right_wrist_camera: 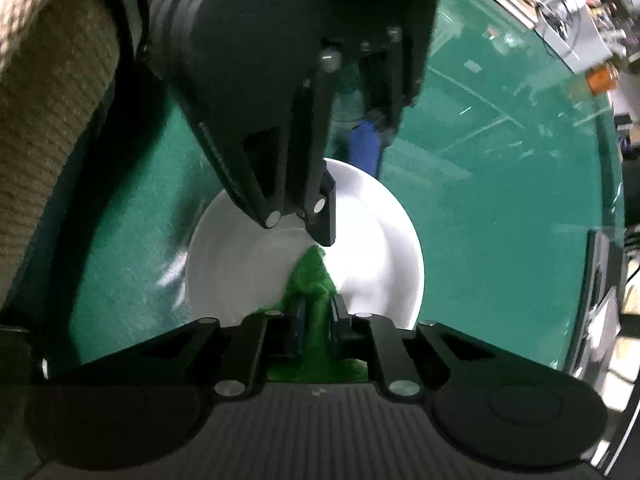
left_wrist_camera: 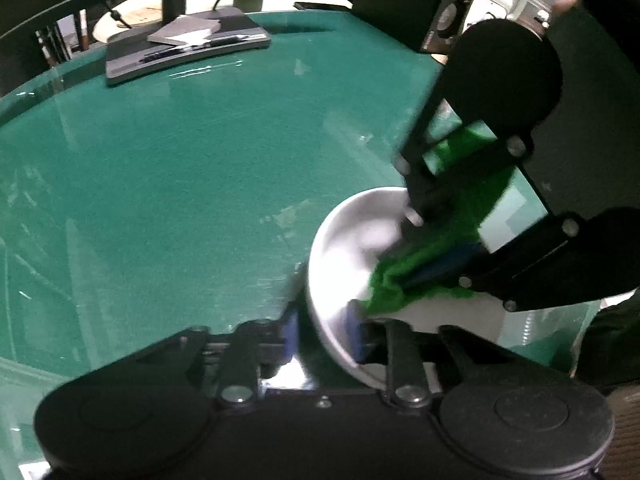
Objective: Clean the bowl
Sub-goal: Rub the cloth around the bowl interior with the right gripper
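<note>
Left wrist view: your left gripper (left_wrist_camera: 326, 330) clamps the rim of the white bowl (left_wrist_camera: 340, 240) on the green table (left_wrist_camera: 180, 180). Right wrist view: your right gripper (right_wrist_camera: 318, 320) pinches a green cloth (right_wrist_camera: 310, 276), pressed inside the bowl (right_wrist_camera: 372, 240).
</note>
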The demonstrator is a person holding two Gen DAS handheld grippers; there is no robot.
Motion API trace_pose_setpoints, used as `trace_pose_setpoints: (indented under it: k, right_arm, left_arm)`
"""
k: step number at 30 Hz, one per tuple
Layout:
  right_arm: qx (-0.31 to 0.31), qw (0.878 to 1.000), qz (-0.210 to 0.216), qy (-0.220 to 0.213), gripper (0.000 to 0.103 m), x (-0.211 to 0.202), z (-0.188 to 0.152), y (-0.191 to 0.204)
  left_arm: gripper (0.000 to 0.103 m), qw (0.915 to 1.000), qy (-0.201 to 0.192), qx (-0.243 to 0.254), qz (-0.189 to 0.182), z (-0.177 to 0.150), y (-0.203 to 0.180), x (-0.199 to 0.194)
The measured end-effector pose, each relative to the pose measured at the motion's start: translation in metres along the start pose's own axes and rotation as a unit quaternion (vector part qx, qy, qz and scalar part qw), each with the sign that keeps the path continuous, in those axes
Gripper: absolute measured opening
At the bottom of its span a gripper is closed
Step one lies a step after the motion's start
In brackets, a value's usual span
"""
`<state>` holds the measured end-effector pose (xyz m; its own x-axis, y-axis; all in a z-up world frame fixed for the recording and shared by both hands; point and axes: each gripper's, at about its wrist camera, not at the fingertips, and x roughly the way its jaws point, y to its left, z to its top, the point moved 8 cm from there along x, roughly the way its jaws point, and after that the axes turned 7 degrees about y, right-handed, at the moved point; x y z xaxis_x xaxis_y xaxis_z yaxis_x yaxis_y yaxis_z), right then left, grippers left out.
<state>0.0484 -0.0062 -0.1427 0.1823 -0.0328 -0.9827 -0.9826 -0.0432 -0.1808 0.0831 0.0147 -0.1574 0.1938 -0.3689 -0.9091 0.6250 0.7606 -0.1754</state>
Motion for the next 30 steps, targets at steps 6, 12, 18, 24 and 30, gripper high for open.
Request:
trace_pose_setpoints:
  k: [6,12,18,24,30]
  right_arm:
    - [0.002,1.000,0.012,-0.006,0.035,-0.006,-0.003,0.010]
    - [0.010,0.999,0.041,0.007,0.010,0.000,-0.003,0.011]
    - [-0.031,0.999,0.040,0.007,0.008,-0.002,0.002,0.017]
    - [-0.042,0.998,-0.033,0.022,0.035,0.003,-0.001,-0.008]
    - [-0.033,0.999,-0.018,0.001,0.042,-0.010,-0.002,-0.001]
  left_arm:
    - [0.019,0.9999,0.001,-0.013,0.000,-0.001,0.002,0.000]
    - [0.019,0.9998,0.002,-0.018,0.003,-0.001,0.003,0.001]
    - [0.019,0.9998,0.002,-0.019,0.002,-0.002,0.003,0.001]
    - [0.020,0.9998,0.000,-0.019,0.008,-0.002,0.003,0.001]
    - [0.021,0.9997,-0.002,-0.026,0.005,-0.002,0.005,0.001]
